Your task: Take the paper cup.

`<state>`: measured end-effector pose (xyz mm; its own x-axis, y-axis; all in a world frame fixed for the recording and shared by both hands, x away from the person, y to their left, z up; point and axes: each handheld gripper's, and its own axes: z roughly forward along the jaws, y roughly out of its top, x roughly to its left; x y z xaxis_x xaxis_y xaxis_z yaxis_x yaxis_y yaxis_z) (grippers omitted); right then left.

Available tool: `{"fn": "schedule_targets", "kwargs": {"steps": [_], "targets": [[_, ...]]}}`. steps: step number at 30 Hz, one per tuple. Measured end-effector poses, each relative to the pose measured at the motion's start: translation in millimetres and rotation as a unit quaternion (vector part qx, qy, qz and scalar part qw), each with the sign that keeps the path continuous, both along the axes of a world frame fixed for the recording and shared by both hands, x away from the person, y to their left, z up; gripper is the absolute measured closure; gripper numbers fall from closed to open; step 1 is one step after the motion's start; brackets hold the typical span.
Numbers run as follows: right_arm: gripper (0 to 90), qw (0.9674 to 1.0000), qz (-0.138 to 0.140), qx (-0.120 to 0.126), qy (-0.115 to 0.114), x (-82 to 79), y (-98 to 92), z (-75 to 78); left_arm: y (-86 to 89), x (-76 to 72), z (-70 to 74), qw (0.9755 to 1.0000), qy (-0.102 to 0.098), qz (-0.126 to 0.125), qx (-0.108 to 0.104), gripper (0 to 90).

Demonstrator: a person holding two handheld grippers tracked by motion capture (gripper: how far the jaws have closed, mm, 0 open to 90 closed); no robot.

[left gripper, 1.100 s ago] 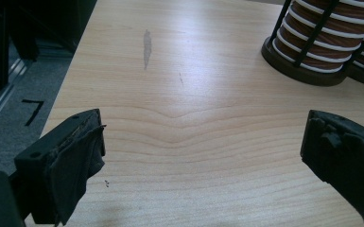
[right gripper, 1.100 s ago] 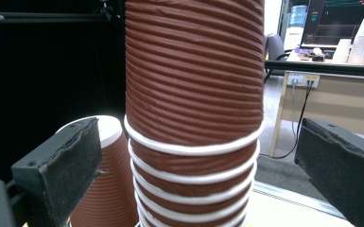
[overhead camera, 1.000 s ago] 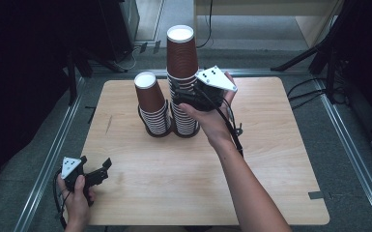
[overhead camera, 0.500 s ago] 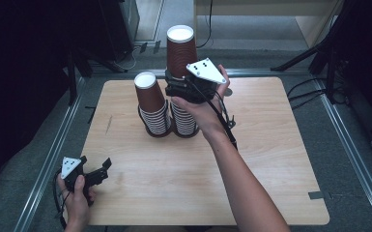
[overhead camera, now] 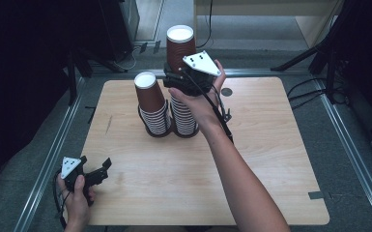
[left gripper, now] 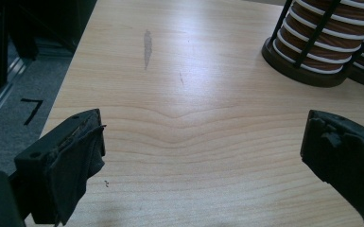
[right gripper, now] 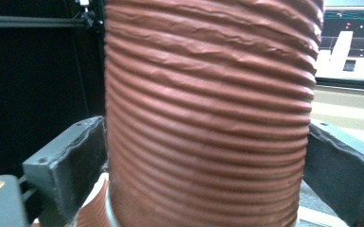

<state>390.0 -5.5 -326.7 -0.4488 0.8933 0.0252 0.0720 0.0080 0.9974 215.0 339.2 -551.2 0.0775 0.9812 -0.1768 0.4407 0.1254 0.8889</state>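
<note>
The right gripper point(overhead camera: 176, 79) clamps the top ribbed brown cup point(right gripper: 208, 113) of the taller stack point(overhead camera: 182, 104), one jaw pressed to each side. The left gripper point(overhead camera: 96, 175) rests wide open and empty over the table point(left gripper: 179, 142), cup holders point(left gripper: 298, 66) well beyond its fingers.

Top cup point(right gripper: 208, 113) cut off top & bottom in right gripper view; contact w/ tongs pads hard to tell. Cup holder point(left gripper: 307, 56) cropped at edge in left gripper view. Taller stack point(overhead camera: 183, 113) partly hidden behind hand point(overhead camera: 198, 99) in high view.
</note>
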Motion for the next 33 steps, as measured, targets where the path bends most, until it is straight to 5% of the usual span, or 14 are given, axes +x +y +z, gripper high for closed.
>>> {"fn": "schedule_targets", "kwargs": {"steps": [16,24,33], "targets": [[10.9,0.9997,-0.009,0.007,-0.021,0.9,3.4,-0.9,-0.1,0.2,-0.1,1.0000,0.002,0.000,0.000,0.4],[12.4,0.9972,-0.010,0.021,-0.071,-1.7,3.3,9.7,-0.1,0.3,-0.1,1.0000,0.002,0.000,0.000,0.3],[12.9,0.9898,-0.006,0.030,-0.139,-3.4,0.9,18.2,0.0,0.3,-0.1,1.0000,0.002,-0.001,0.001,0.3]]}}
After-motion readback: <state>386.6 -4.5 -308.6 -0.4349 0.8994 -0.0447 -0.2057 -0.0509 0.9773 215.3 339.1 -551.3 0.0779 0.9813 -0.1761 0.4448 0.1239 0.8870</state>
